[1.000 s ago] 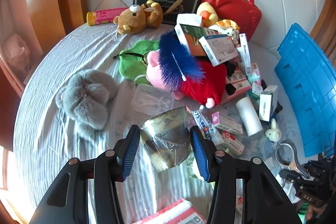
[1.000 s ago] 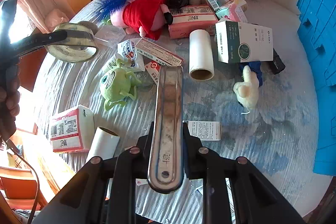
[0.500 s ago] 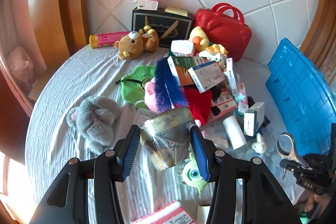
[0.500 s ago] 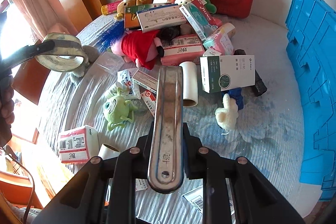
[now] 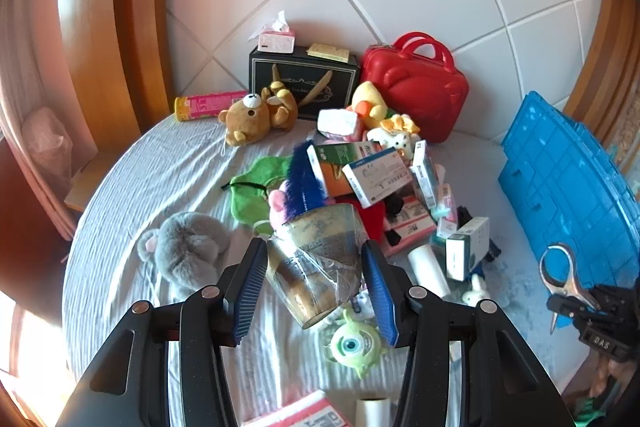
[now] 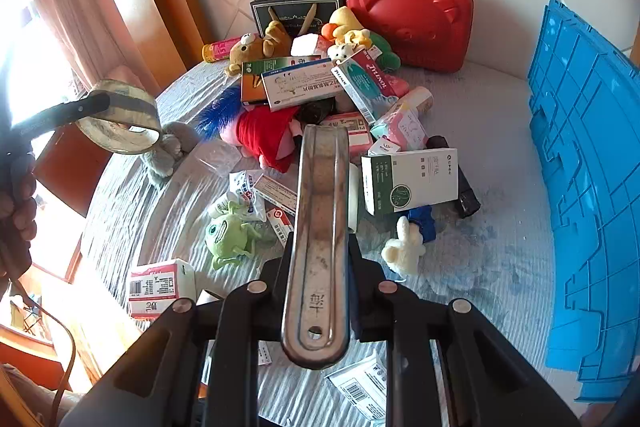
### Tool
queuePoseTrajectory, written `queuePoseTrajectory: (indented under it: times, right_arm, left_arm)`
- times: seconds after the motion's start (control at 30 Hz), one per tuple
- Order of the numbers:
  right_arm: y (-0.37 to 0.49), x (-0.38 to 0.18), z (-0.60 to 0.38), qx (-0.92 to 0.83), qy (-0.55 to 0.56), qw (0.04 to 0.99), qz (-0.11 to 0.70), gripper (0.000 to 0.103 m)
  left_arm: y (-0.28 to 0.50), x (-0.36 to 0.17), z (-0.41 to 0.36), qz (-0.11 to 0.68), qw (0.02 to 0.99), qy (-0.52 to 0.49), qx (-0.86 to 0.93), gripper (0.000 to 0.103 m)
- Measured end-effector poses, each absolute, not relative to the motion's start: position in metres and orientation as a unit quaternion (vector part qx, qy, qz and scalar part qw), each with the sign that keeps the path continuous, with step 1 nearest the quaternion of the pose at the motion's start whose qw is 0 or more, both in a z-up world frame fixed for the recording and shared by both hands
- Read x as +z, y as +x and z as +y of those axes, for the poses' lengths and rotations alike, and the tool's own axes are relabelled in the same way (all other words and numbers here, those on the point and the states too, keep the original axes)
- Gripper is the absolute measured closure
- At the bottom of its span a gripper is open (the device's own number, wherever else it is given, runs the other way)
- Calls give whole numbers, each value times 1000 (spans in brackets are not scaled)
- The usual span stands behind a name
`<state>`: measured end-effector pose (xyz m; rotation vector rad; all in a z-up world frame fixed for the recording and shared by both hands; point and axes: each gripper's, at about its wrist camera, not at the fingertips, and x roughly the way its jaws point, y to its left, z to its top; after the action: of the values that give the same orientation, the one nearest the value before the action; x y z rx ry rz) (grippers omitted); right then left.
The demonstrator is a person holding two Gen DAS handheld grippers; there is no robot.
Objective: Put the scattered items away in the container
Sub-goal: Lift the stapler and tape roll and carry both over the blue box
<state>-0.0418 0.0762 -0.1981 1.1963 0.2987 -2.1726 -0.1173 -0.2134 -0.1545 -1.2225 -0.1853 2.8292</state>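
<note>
My left gripper [image 5: 314, 287] is shut on a roll of clear packing tape [image 5: 318, 263] and holds it above the bed; the roll also shows in the right wrist view [image 6: 120, 123]. My right gripper [image 6: 320, 251] is shut on a flat metal clamp [image 6: 320, 227] that points forward over the pile; the clamp also shows in the left wrist view [image 5: 560, 275]. A blue plastic crate [image 6: 584, 187] stands at the right edge of the bed. Scattered boxes and toys lie on the bed, among them a green one-eyed plush [image 6: 228, 233] and a white-green box [image 6: 412, 179].
A red case [image 6: 412, 23], a black box [image 5: 302, 83] and a brown bear plush [image 5: 256, 115] sit by the tiled wall. A grey plush [image 5: 188, 251], a white roll [image 5: 428, 269], a small white plush [image 6: 404, 251] and a red-white packet [image 6: 156, 287] lie around.
Both grippers have risen and drawn back from the bed with the tape roll and the clamp still held; the views now take in more of the wall and the crate.
</note>
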Motion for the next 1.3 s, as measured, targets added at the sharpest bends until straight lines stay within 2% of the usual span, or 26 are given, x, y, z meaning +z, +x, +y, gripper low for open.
queuePoseTrajectory:
  times: [0.83,1.3]
  right_arm:
    - [-77,-132,165,-838,399,360,95,83]
    - [-98,-88,228,-855,367,359,72,83]
  left_arm:
    - [-110,-74,-112,-56,10,-339,939,57]
    - [-130,-41,-16,-29,41,-313,948,57]
